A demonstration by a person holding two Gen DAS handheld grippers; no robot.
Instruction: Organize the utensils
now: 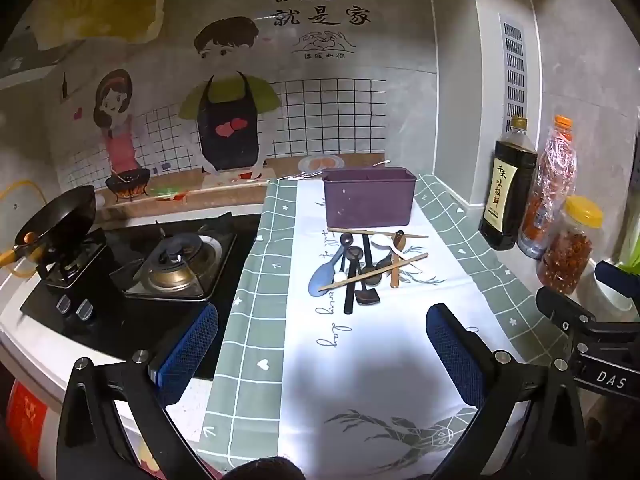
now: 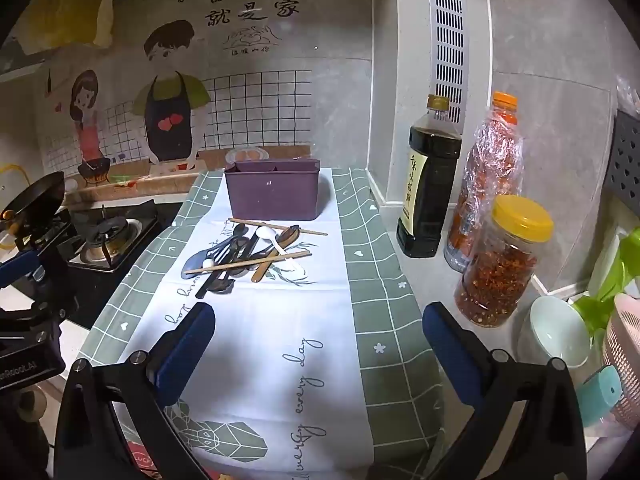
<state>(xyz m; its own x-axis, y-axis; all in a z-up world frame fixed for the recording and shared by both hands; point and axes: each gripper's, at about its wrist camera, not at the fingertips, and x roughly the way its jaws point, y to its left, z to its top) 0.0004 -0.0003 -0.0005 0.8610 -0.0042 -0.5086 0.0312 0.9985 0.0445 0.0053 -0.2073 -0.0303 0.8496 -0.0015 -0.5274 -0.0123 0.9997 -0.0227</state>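
Note:
A heap of utensils (image 1: 362,266) (image 2: 248,254) lies on the white and green cloth (image 1: 360,360): dark spoons, a white spoon (image 1: 386,242), wooden chopsticks (image 1: 372,274) and a blue-grey scoop (image 1: 322,276). Behind the heap stands a purple box (image 1: 369,197) (image 2: 273,190), upright with its top open. My left gripper (image 1: 322,344) hovers open above the cloth, short of the heap, with nothing between its blue pads. My right gripper (image 2: 318,340) is likewise open with nothing in it, nearer the counter's right side. The right gripper's body shows at the right edge of the left wrist view.
A gas hob (image 1: 176,264) with a black pan (image 1: 60,216) lies to the left. At the right stand a dark sauce bottle (image 2: 428,188), a wrapped bottle (image 2: 486,184), a chilli jar (image 2: 502,264), a pale bowl (image 2: 554,332) and a pink basket (image 2: 624,360).

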